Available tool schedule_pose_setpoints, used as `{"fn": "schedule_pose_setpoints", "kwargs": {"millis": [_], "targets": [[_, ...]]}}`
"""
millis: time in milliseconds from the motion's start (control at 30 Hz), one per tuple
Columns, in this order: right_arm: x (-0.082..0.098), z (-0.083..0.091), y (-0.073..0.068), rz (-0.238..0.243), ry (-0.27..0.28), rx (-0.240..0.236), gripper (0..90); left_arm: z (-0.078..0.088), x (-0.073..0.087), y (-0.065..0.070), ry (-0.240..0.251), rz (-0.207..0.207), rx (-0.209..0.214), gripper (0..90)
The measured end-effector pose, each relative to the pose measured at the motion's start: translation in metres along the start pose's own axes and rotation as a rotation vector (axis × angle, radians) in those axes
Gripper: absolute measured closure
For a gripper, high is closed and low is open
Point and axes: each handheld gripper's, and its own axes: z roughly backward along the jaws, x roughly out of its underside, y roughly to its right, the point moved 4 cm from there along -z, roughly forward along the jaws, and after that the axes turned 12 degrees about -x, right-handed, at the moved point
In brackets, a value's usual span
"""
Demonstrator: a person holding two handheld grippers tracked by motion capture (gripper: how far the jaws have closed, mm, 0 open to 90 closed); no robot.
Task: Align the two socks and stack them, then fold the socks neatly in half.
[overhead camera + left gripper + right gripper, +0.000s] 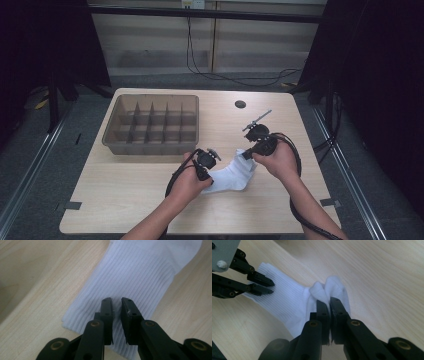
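A pale wooden table (125, 200) is carrying a brown divided tray (150, 125) at its far left, and nearer the person a white sock (231, 176) is lying flat on the wood between the two hands. The right gripper (329, 302) is pinching a bunched fold of the sock's foot end, jaws nearly together on the cloth. The left gripper (116, 301) is sitting over the ribbed cuff end, its jaws standing a narrow gap apart with nothing visibly clamped between them.
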Motion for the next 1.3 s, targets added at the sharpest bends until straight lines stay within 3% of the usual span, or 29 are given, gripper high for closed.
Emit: {"fn": "schedule_pose_setpoints", "kwargs": {"millis": [200, 367, 567, 1033, 1300], "targets": [[0.005, -0.004, 0.007, -0.012, -0.011, 0.008, 87.5, 0.012, -0.001, -0.003, 0.005, 0.0, 0.014, 78.0], [0.005, -0.004, 0.008, -0.016, -0.014, 0.011, 87.5, 0.027, 0.004, -0.005, 0.019, -0.034, 0.007, 78.8], [0.006, -0.003, 0.008, -0.011, -0.013, 0.018, 87.5, 0.019, 0.014, -0.007, 0.007, -0.026, 0.015, 79.8], [0.003, -0.001, 0.003, -0.004, -0.006, 0.01, 87.5, 0.014, 0.016, -0.005, 0.008, -0.014, 0.019, 80.6], [-0.002, -0.002, -0.003, 0.025, -0.011, 0.004, 87.5, 0.012, 0.014, -0.004, 0.007, -0.014, 0.014, 81.5]]}}
